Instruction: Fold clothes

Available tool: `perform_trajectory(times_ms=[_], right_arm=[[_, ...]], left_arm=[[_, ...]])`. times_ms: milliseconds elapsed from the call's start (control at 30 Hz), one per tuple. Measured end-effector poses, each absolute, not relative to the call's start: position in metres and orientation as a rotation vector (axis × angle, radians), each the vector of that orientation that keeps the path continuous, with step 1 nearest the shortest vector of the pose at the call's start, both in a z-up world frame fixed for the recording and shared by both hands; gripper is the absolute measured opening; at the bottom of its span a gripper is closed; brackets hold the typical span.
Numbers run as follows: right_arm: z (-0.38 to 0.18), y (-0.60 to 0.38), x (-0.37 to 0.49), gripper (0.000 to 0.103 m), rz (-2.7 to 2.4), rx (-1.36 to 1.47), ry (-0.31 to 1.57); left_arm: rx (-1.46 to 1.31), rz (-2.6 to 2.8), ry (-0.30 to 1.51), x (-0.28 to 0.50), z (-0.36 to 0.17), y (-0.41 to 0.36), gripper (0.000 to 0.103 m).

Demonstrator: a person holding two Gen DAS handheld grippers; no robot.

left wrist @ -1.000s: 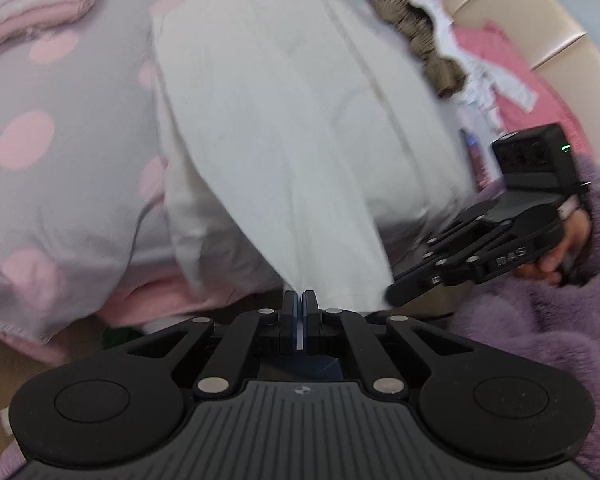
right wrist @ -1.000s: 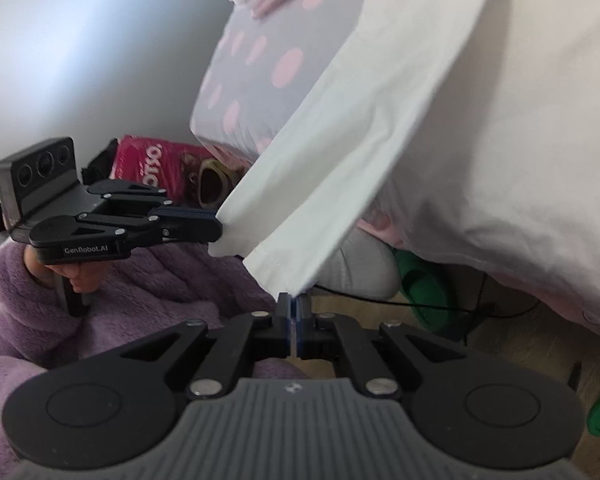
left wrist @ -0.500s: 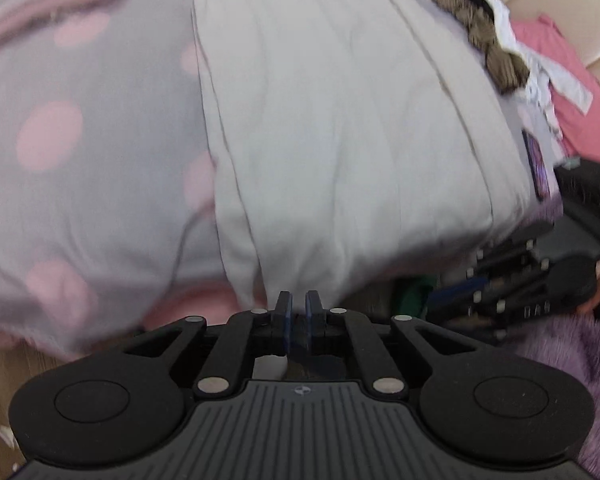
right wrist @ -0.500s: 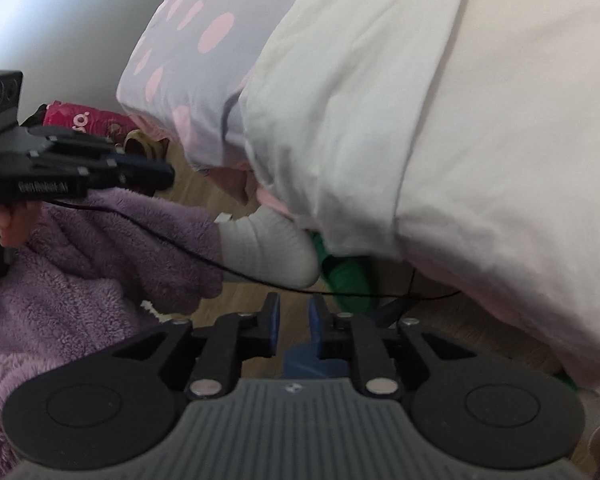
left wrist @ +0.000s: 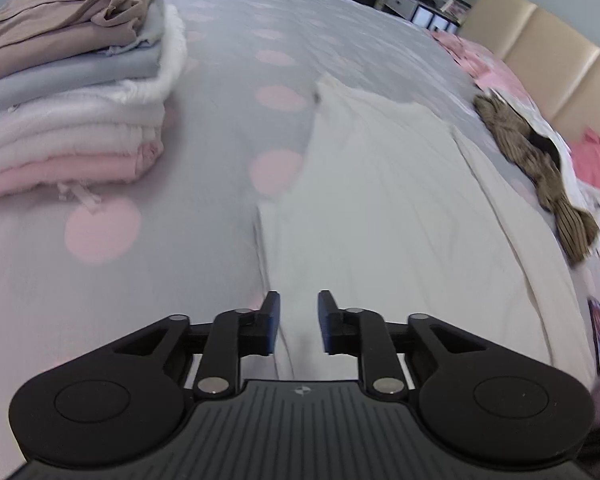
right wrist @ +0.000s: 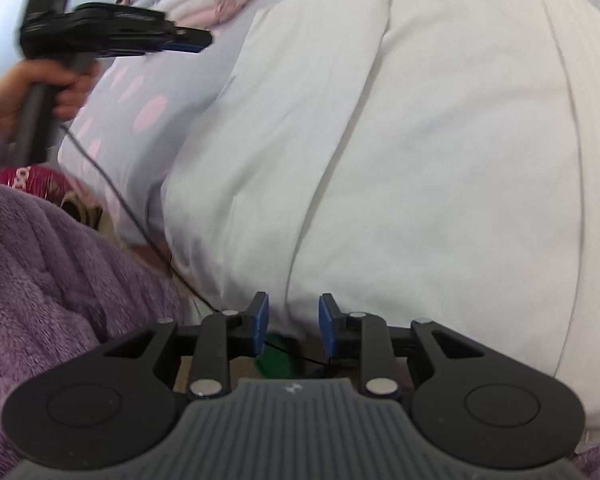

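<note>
A white garment lies spread flat on the grey bed cover with pink dots, its near end hanging over the bed's edge. My left gripper hovers open above the garment's near left part, nothing between its fingers. In the right wrist view the same white garment fills the frame, creased lengthwise. My right gripper stands open at its lower edge, holding nothing. The left gripper shows there too, raised at the upper left in a hand.
A stack of folded clothes sits at the bed's left. A brown knitted item and pink and white clothes lie at the right by the beige headboard. A purple fleece sleeve, a cable and a green object are near the bed's edge.
Both grippers let go of the white garment and opened. The garment dropped flat onto the bed. The left gripper rose over the bed; the right one moved in toward the garment's edge.
</note>
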State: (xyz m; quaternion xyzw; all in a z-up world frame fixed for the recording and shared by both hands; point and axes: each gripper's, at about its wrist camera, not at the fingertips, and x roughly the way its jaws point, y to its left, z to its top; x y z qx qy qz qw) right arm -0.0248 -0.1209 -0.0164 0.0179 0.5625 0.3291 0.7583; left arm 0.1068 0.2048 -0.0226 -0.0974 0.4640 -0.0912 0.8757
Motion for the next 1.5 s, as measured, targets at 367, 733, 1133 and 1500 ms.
perform_trajectory(times_ms=[367, 733, 1133, 1500], right_arm=[[-0.027, -0.117, -0.006, 0.034, 0.728, 0.049, 1.203], [-0.026, -0.121, 0.003, 0.034, 0.748, 0.070, 1.216], [-0.013, -0.168, 0.031, 0.043, 0.544, 0.093, 1.143], [-0.018, -0.187, 0.049, 0.047, 0.511, 0.184, 1.143]], left_arm=[[-0.328, -0.130, 0.967, 0.177, -0.073, 0.212, 0.013], [-0.356, -0.051, 0.993, 0.179, -0.073, 0.219, 0.006], [-0.070, -0.080, 0.880, 0.212, -0.017, 0.145, 0.017], [-0.031, -0.038, 0.948, 0.350, -0.021, 0.091, 0.018]])
